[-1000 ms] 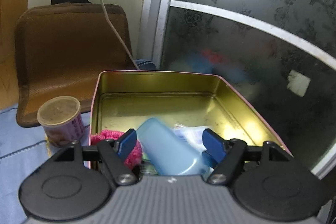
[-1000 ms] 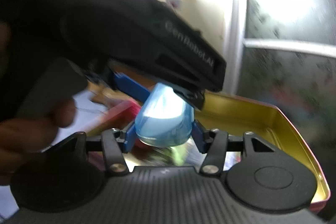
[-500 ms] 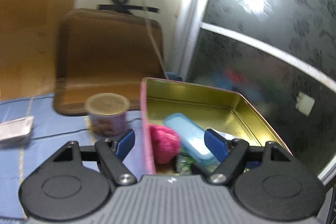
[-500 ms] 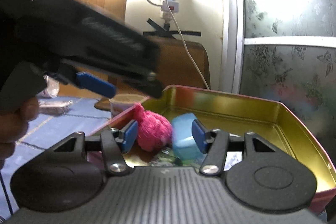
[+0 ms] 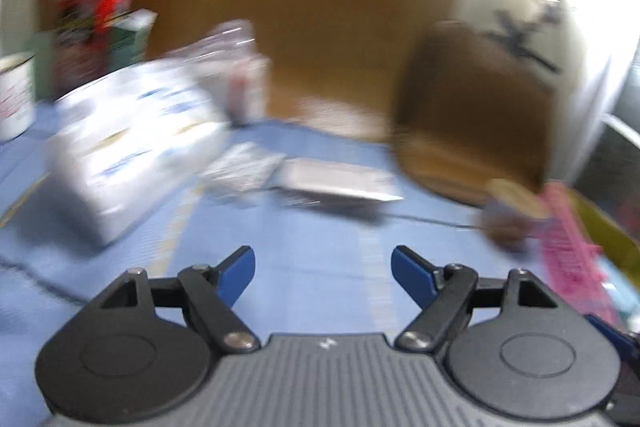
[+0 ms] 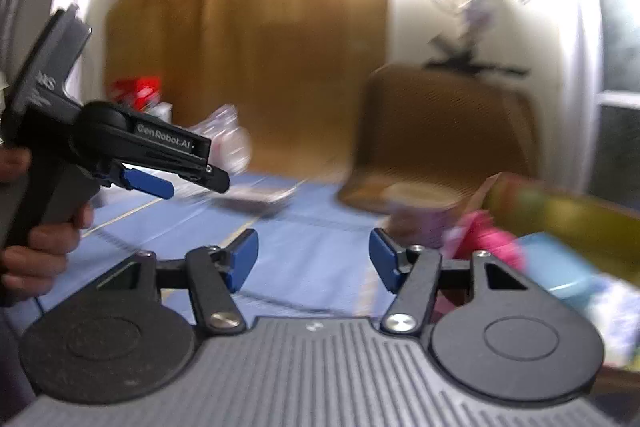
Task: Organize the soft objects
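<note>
Both views are blurred by motion. My left gripper is open and empty above the blue cloth. A white soft pack lies at the left, and flat silvery packets lie in the middle. The tin box with a pink rim sits at the right edge. My right gripper is open and empty. To its right the tin holds a pink knitted ball and a light blue soft case. The left gripper also shows at the left of the right wrist view.
A brown chair back stands behind the tin. A small round can stands next to the tin. A red box and a white cup stand at the far left against the wooden wall.
Both grippers swung left, away from the tin. The light blue case that the right gripper held a second ago now lies in the tin. Both grippers are open and empty.
</note>
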Motion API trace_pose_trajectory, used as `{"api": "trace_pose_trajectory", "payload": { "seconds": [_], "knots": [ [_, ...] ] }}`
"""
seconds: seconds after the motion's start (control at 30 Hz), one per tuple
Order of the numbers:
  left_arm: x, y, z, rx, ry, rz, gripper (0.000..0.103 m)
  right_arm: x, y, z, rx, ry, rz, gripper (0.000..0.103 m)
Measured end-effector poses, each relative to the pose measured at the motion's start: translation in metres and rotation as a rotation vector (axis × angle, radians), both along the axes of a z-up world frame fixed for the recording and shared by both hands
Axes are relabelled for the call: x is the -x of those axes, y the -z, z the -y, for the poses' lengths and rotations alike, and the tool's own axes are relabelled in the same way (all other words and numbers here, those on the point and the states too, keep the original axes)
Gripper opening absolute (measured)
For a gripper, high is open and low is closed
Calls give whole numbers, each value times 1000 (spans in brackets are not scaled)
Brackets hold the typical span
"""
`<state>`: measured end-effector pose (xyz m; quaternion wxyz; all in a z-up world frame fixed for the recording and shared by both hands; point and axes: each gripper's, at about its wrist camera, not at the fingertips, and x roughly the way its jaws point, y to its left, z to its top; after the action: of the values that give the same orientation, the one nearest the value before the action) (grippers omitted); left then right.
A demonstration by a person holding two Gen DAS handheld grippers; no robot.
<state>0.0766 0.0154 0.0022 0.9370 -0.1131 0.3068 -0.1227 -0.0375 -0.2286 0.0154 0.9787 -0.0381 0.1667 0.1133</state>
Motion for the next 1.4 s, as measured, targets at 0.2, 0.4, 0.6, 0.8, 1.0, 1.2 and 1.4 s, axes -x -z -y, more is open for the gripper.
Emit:
{"api": "trace_pose_trajectory", "payload": {
  "seconds": [0.2, 0.4, 0.6, 0.8, 1.0, 1.2, 1.4],
  "knots": [
    [-9, 22, -36, 93, -64, -13, 81, -55, 2, -24, -132, -52, -184, 64],
    [-9, 25, -37, 111, -60, -17, 81, -130, -1, -17, -457, 55, -343, 64],
    [-7, 25, -38, 125, -56, -20, 82, -195, 17, -14, -619, 180, -436, 64],
    [-8, 25, -38, 124, -56, -20, 82, -207, 16, -20, -615, 143, -487, 27],
    [-9, 26, -44, 164, -56, -25, 82, -148, -35, -27, -417, 51, -268, 17],
    [-8, 27, -49, 211, -41, -32, 84, -35, -48, -71, 196, -172, 94, 14],
    [-5, 28, -52, 262, 6, -58, 84, 51, -11, -93, 493, -430, 155, 27]
  ]
}}
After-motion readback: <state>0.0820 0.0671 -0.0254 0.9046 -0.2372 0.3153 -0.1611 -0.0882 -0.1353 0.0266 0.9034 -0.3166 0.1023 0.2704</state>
